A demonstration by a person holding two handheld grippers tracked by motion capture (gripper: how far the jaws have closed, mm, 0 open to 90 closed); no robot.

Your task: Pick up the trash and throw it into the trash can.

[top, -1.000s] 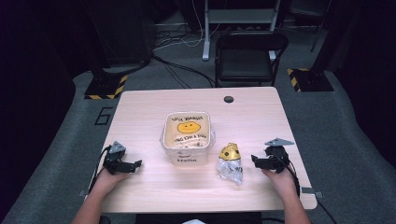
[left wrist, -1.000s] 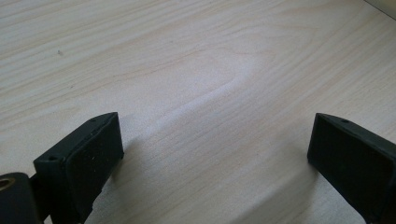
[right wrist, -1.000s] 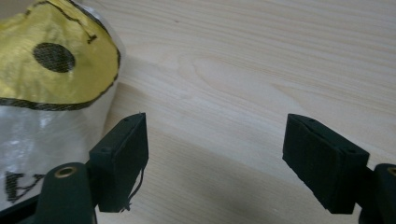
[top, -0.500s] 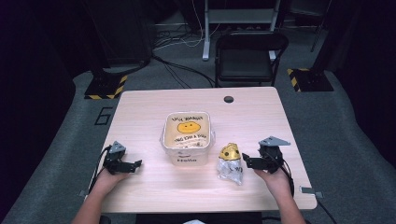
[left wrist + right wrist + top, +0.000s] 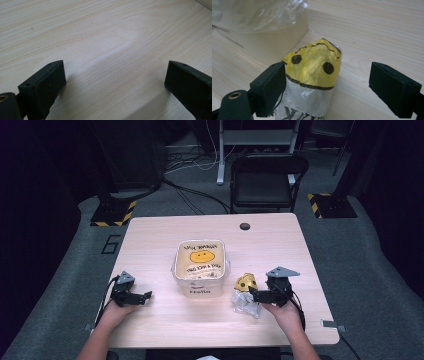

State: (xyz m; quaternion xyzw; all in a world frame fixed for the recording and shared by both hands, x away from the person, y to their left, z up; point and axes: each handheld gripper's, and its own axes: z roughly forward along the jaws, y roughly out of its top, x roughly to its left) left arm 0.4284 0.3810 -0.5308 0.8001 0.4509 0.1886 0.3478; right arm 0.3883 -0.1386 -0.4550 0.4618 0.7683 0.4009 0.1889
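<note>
While the right gripper (image 5: 328,87) straddles the crumpled smiley-face bag (image 5: 312,82) at lower centre with jaws apart, its thin film could slip or tear when pinched; the left gripper (image 5: 113,87), also spread, hovers over bare table (image 5: 105,32)

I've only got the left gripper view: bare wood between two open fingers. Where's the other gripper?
Observer: The right gripper is at the table's right side, pointing at a crumpled bag with a yellow smiley top.
Operator: Has it grabbed it?
Observer: No. In the right gripper view its fingers stand open with the bag between them, nearer the left one.
Operator: Anything else on the table?
Observer: A square tub lined with smiley-printed plastic stands mid-table, between the left gripper and the bag.
</note>
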